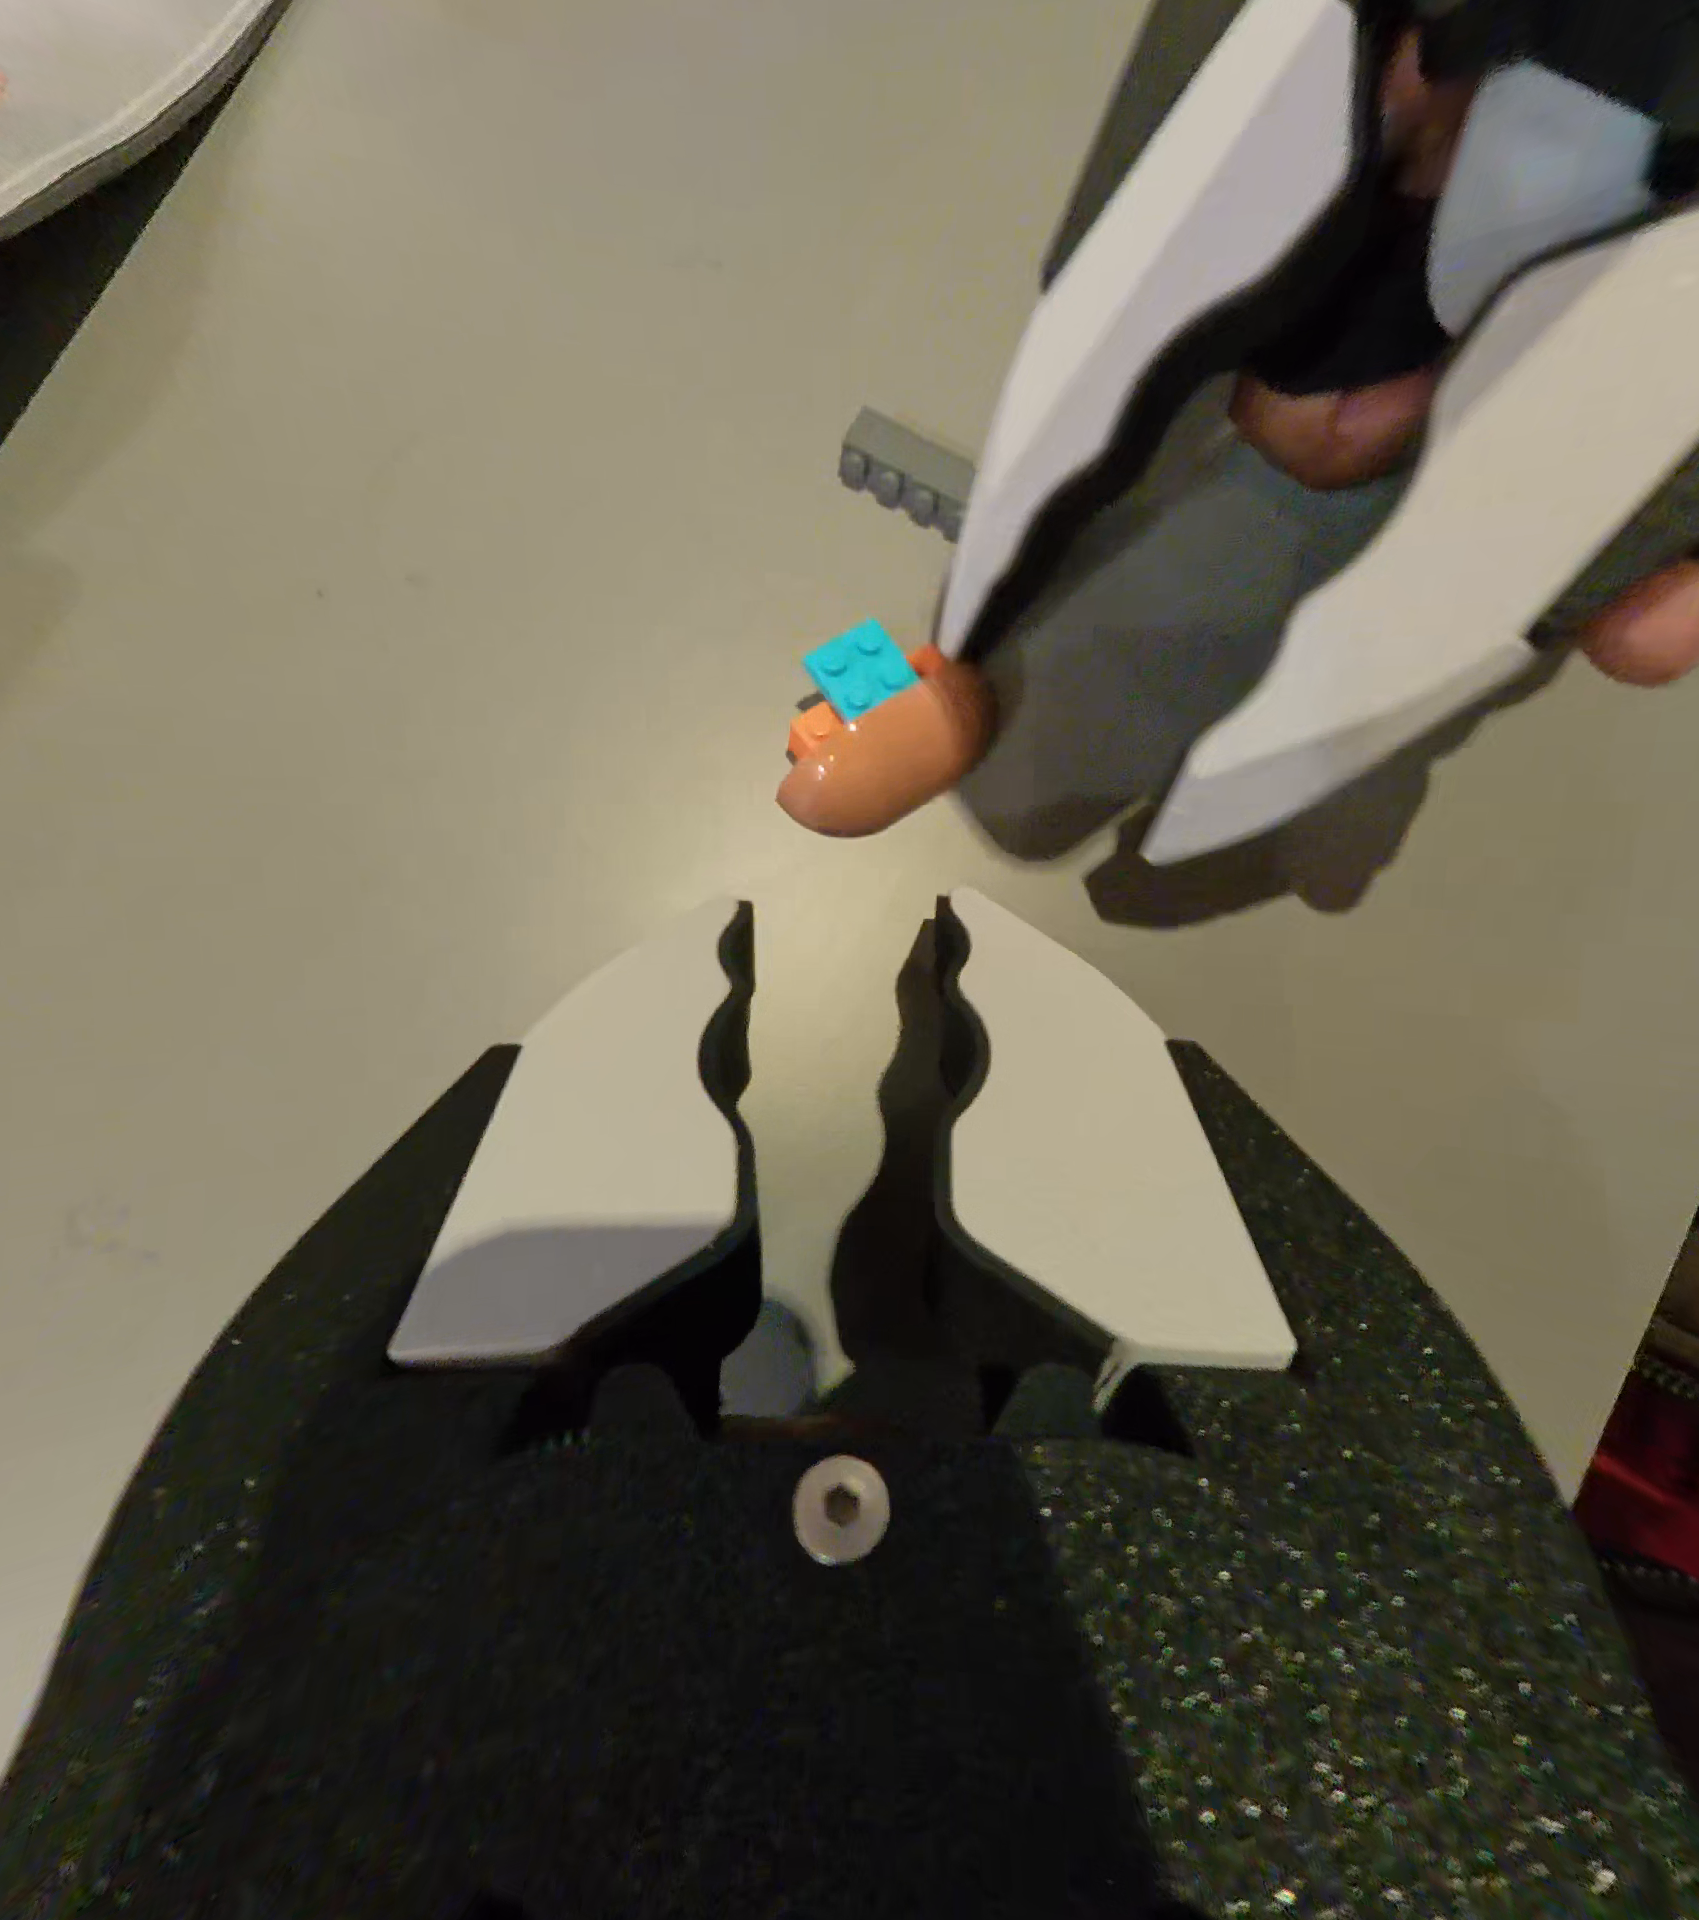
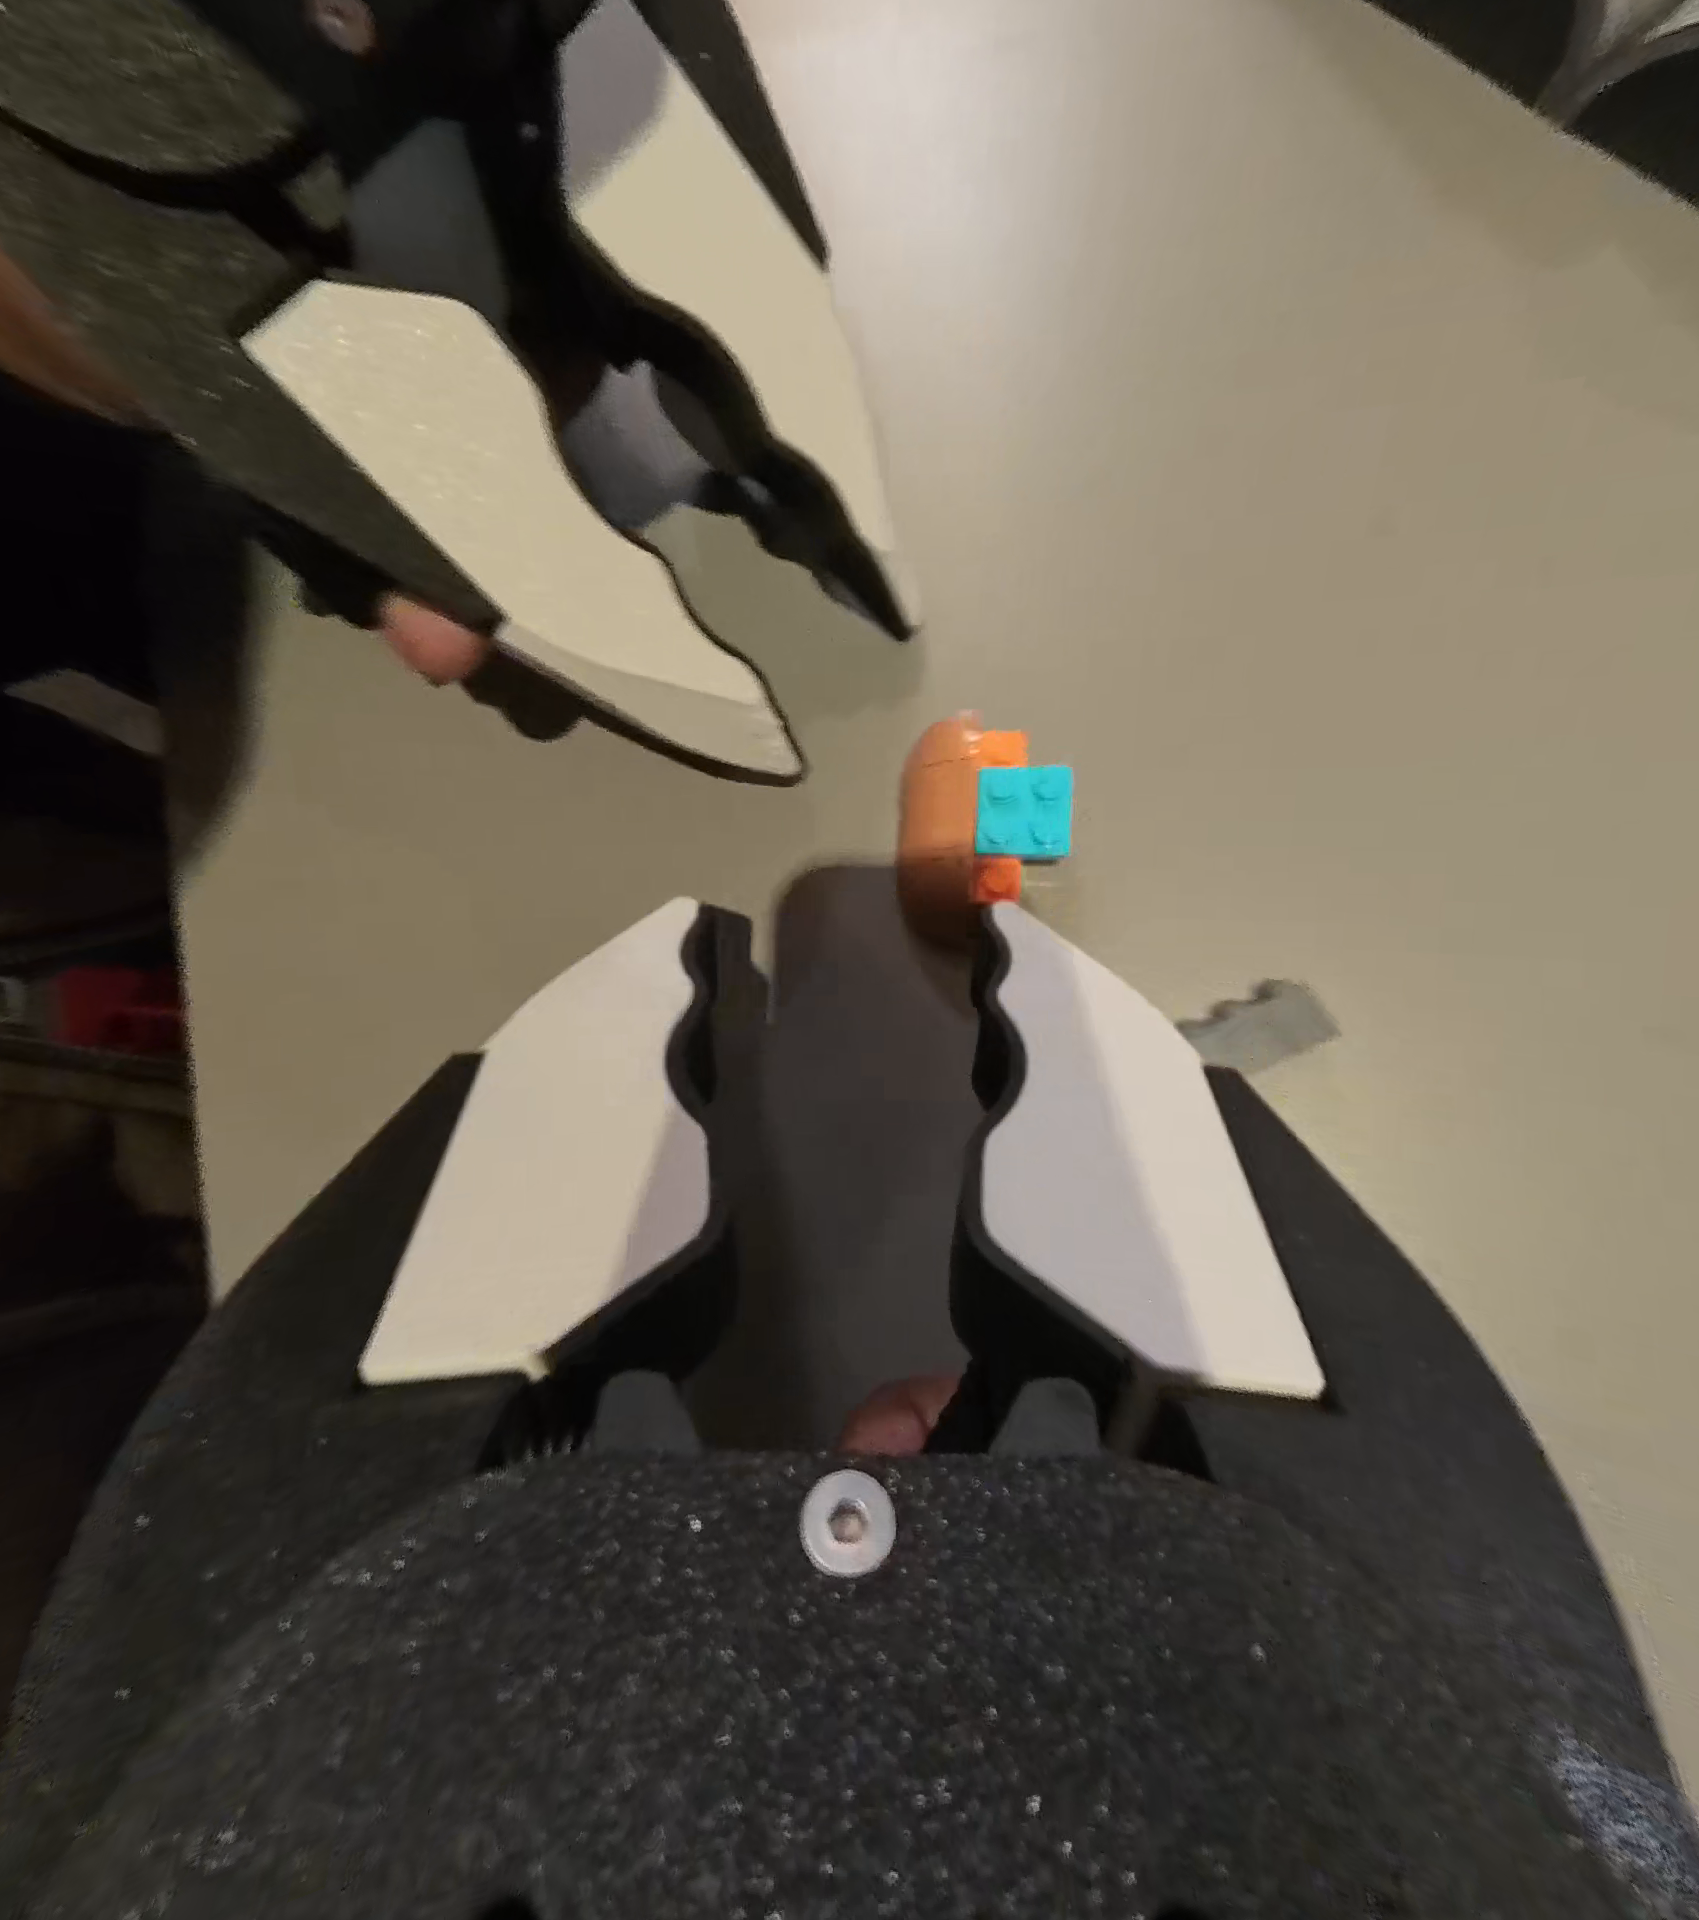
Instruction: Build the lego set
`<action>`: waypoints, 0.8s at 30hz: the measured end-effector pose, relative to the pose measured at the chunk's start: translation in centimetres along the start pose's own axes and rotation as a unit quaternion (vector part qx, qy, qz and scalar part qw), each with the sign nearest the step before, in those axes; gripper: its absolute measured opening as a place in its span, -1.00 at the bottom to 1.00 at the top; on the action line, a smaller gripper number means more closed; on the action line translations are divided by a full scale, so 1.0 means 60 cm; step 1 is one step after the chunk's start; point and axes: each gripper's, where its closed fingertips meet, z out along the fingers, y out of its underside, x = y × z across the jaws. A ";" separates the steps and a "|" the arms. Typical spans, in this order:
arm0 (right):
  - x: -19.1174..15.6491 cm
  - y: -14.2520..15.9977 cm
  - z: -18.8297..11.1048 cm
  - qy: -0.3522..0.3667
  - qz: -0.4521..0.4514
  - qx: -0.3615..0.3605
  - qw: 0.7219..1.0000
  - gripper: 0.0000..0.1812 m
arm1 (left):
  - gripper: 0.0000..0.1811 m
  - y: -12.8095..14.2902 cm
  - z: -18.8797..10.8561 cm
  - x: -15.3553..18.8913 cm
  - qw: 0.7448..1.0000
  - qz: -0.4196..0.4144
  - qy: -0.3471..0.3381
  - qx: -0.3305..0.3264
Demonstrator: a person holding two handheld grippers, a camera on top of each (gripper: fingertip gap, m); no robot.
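A small lego assembly [image 1: 866,727] lies on the pale table [image 1: 409,623]: a teal 2x2 plate [image 1: 860,667] on orange pieces with a rounded brown piece alongside. My left gripper [image 1: 843,914] is open and empty, its tips just short of the assembly. My right gripper [image 1: 1058,748] comes in from the upper right, open, with one fingertip [image 1: 959,639] against the assembly's end. In the right wrist view the right gripper [image 2: 850,914] is open, its right fingertip [image 2: 996,925] touching the assembly [image 2: 980,821]. The left gripper [image 2: 845,698] hangs open at the upper left.
A grey studded brick [image 1: 902,468] lies on the table just beyond the assembly, partly hidden by the right gripper; it also shows in the right wrist view [image 2: 1260,1023]. A printed sheet [image 1: 14,135] lies at the far left. The table edge [image 1: 1676,1195] runs close on the right. The right tips stand about 4 centimetres off the grey studded brick [image 1: 902,468]. It is also in sight in the right wrist view [image 2: 1236,1019].
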 end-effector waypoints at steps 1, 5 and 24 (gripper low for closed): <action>-0.012 -0.001 0.003 -0.013 0.009 0.004 1.000 -0.47 | -0.62 0.002 -0.002 -0.001 1.000 -0.002 -0.004 0.001; -0.045 -0.006 0.007 -0.045 0.015 0.020 0.999 -0.47 | -0.48 0.008 -0.007 0.006 1.000 0.009 -0.005 0.007; 0.107 0.021 -0.067 0.052 -0.085 0.025 0.995 -0.37 | -0.34 -0.021 0.028 0.018 0.988 0.147 0.038 0.005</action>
